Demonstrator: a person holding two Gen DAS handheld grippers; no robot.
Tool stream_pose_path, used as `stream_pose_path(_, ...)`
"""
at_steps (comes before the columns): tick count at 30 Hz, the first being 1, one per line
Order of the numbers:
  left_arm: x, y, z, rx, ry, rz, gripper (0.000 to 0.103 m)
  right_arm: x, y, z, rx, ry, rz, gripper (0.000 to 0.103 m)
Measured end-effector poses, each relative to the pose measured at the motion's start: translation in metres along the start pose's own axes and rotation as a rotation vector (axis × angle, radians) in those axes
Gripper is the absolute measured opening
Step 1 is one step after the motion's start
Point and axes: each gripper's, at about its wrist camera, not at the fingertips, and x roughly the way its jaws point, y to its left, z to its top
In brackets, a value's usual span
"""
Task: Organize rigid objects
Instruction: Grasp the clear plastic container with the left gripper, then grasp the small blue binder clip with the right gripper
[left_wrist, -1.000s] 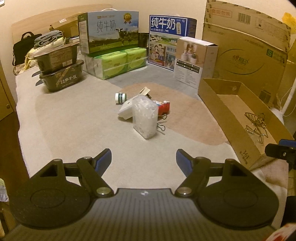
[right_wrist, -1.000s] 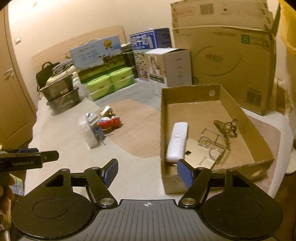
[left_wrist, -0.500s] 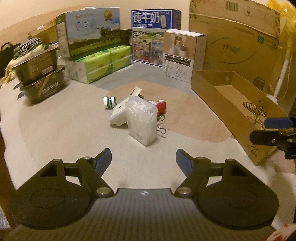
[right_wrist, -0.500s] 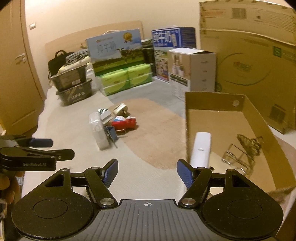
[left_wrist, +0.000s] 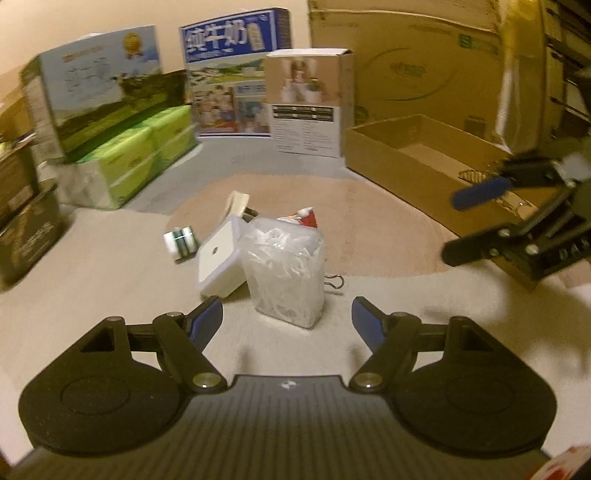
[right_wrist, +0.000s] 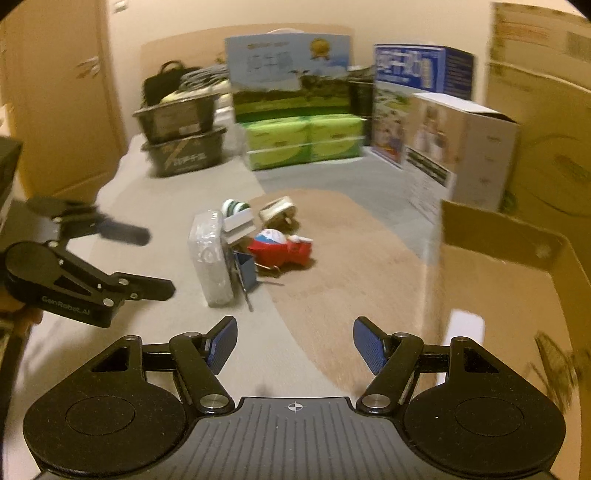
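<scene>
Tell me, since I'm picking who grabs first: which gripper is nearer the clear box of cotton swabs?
Left. The left gripper faces the clear box of cotton swabs straight on, fingers open just short of it. The right gripper sits farther back, off to the box's right.

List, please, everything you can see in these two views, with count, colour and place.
clear plastic box of white sticks: 1, middle, upright
white square block: 1, leaning on it
red-and-white toy: 1, behind
blue binder clip: 1, beside the clear box
green-and-white small roll: 1, left of pile
open brown cardboard tray: 1, right
printed cartons: several, along wall
left gripper: open, empty
right gripper: open, empty
</scene>
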Motion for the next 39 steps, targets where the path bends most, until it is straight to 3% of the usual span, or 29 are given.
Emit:
stream_pose_path(8,0.031,0.017,0.000,0.052,0.002,-0.080,0.073,0.043,-0.003,0.016,-0.083,0.060,0.071,0.070)
stream_pose_path(17,0.054,0.025,0.001,0.109,-0.010,-0.178,0.056,0.071,0.000,0.018,-0.151,0.100,0.076,0.070)
stream_pose_path(20,0.054,0.028,0.000,0.094,-0.017,-0.191,0.055,0.077,0.000,0.017,-0.152,0.110,0.084,0.070)
stream_pose_path(24,0.045,0.028,-0.003,0.049,0.004,-0.156,0.055,0.080,0.003,0.018,-0.151,0.111,0.096,0.070)
stream_pose_path(32,0.013,0.031,-0.021,-0.093,0.013,-0.003,0.055,0.089,0.022,0.033,-0.231,0.074,0.122,0.069)
stream_pose_path(39,0.000,0.026,-0.033,-0.129,-0.019,0.029,0.055,0.116,0.043,0.041,-0.374,0.067,0.103,0.050)
